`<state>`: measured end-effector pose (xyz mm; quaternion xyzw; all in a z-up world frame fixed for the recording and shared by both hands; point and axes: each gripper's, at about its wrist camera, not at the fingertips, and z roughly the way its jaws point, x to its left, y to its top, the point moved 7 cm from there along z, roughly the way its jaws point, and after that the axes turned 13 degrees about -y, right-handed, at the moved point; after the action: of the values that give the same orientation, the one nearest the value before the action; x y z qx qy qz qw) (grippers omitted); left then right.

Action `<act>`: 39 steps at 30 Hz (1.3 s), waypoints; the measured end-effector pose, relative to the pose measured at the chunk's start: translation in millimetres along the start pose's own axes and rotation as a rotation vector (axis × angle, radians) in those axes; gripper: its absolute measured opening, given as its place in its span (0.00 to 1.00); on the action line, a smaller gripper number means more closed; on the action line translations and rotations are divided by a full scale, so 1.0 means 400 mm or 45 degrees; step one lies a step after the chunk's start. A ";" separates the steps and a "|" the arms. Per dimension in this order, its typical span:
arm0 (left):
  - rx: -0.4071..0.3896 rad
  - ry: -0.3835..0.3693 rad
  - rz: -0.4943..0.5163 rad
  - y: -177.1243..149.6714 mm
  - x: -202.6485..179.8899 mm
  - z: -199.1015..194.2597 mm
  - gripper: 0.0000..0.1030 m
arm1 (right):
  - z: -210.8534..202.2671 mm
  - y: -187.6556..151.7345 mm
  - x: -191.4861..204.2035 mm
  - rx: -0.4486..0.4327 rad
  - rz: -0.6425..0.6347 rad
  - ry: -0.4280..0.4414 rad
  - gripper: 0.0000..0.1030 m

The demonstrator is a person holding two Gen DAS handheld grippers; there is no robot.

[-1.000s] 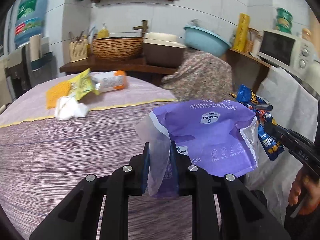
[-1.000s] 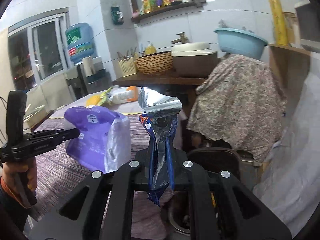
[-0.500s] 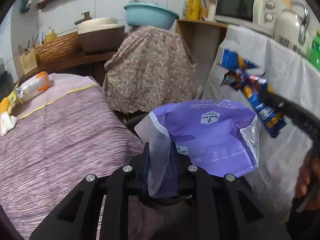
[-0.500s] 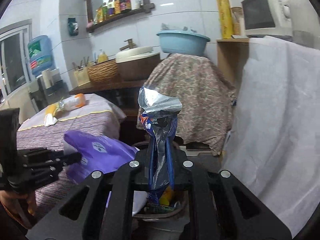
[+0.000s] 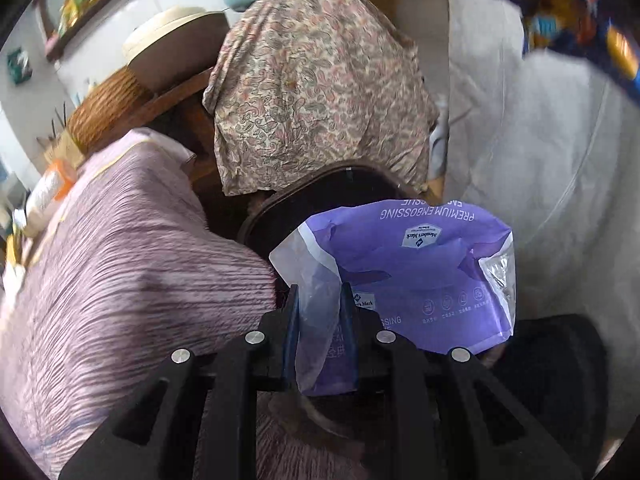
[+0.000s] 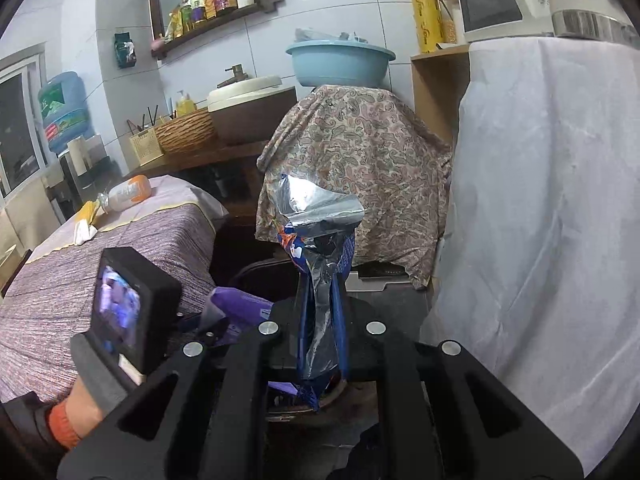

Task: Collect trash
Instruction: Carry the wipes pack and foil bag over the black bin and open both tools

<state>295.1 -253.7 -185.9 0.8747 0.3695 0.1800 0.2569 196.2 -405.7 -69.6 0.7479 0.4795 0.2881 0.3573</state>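
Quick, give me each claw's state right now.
Left claw: closed on the purple wrapper.
Right claw: closed on the blue foil snack bag.

Your left claw (image 5: 318, 312) is matte black plastic: two angular arms, each with a pair of round silver screws, and thin blue pads (image 5: 291, 328) lining its fingers. Your right claw (image 6: 320, 312) has the same build. Your left hand (image 6: 82, 408) shows bare skin, an orange cuff (image 6: 60, 426) and a dark sleeve.
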 end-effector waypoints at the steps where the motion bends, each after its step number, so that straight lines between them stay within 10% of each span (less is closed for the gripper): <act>1: 0.012 0.009 0.010 -0.002 -0.006 0.012 0.22 | 0.004 -0.004 -0.002 0.006 0.003 0.001 0.12; 6: 0.098 0.029 0.025 -0.024 -0.015 0.076 0.29 | 0.016 -0.022 -0.008 0.030 0.009 0.001 0.12; 8: 0.084 -0.012 0.001 -0.028 -0.017 0.073 0.53 | 0.023 -0.029 -0.012 0.040 0.015 0.002 0.12; 13: 0.011 -0.077 -0.006 -0.007 -0.044 0.032 0.71 | 0.041 -0.044 -0.023 0.059 0.027 -0.007 0.12; 25: -0.173 -0.282 -0.059 0.026 -0.102 -0.143 0.78 | 0.070 -0.057 -0.063 0.094 0.050 -0.050 0.12; 39: -0.363 -0.182 -0.229 -0.005 0.070 -0.370 0.88 | 0.202 -0.156 0.104 0.291 -0.015 0.123 0.12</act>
<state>237.9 -184.9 -64.7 0.8034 0.3979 0.1443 0.4189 242.5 -370.4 -163.4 0.7661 0.5305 0.2652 0.2478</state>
